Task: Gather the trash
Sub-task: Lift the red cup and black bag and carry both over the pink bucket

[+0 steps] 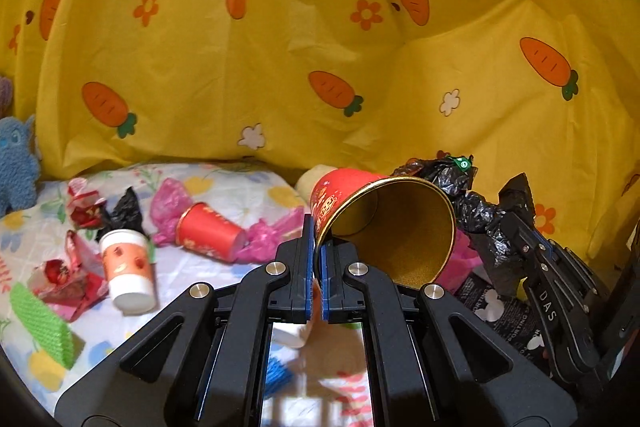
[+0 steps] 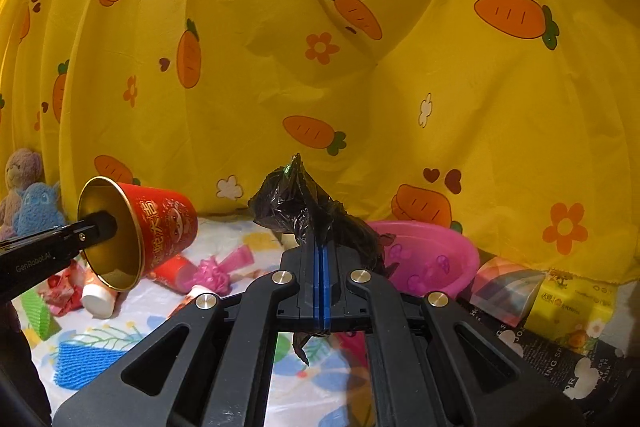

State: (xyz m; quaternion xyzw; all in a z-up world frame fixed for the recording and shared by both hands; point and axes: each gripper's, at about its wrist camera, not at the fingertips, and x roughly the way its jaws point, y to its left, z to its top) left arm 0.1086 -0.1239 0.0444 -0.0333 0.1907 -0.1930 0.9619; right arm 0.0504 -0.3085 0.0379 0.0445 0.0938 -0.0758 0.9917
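While lifted above the bed, red cup lies tilted, rim clamped in left tool; right tool just beside, clenched on black bag. Readable writing: "DAS", "GenRobot.AI".

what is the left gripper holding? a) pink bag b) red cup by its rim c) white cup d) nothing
b: the left gripper is shut on the rim of the red cup, which is lifted off the bed and tilted.
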